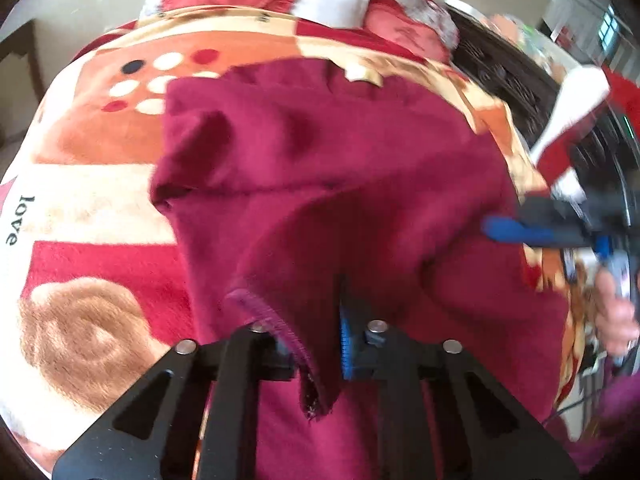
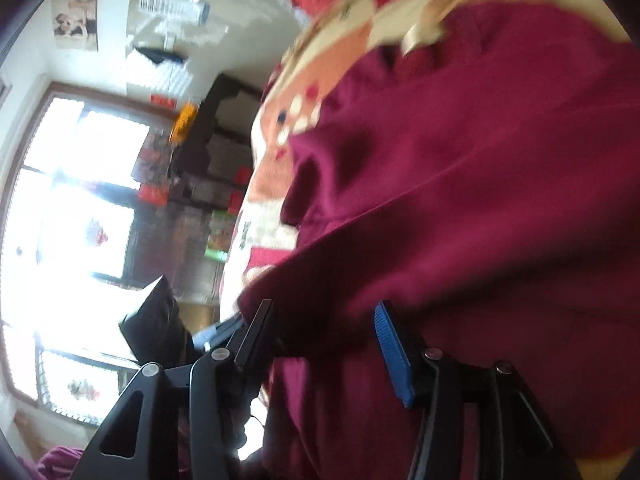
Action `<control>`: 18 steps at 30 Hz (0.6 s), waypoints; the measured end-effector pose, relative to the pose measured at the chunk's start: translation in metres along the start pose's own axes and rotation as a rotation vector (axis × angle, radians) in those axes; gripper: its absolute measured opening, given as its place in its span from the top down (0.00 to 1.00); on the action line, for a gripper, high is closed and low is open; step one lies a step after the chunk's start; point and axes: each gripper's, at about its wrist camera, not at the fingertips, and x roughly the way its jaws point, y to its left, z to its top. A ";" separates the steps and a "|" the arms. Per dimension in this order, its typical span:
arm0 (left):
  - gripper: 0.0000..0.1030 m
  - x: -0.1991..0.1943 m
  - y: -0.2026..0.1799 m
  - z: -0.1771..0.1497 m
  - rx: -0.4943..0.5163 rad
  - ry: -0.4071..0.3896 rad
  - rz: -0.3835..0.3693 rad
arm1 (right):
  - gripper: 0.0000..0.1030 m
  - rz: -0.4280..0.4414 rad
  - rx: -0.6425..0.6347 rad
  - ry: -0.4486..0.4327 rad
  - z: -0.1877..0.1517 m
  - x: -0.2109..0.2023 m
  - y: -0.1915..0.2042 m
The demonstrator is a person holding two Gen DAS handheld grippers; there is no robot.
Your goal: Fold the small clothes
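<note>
A bed (image 1: 92, 208) under a patterned blanket (image 1: 100, 152) carries a maroon garment (image 1: 320, 168) ahead of the left gripper (image 1: 320, 344).

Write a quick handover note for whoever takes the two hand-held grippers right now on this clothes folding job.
Left hand-held gripper: shut on a hemmed edge of the maroon garment.
Right hand-held gripper: jaws apart, garment cloth between them; whether they grip it cannot be told.
The garment lies rumpled on the patterned blanket, near edge lifted.
Done: edge picked up. Left: the folding itself; no finished fold is visible.

right hand-held gripper (image 2: 326, 344): jaws apart | maroon garment (image 2: 460, 200) between them | over patterned blanket (image 2: 280, 152)
</note>
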 end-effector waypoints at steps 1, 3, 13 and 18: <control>0.88 -0.001 0.002 0.007 -0.012 0.001 0.003 | 0.52 -0.032 0.009 -0.041 -0.005 -0.022 -0.008; 0.92 -0.004 0.001 0.016 -0.010 -0.018 0.010 | 0.52 -0.101 0.042 -0.105 -0.013 -0.055 -0.026; 0.94 -0.018 -0.010 0.061 0.023 -0.102 0.046 | 0.52 -0.198 0.215 -0.299 -0.025 -0.133 -0.085; 0.94 -0.052 0.003 0.105 -0.002 -0.229 0.065 | 0.52 -0.236 0.172 -0.325 -0.007 -0.130 -0.080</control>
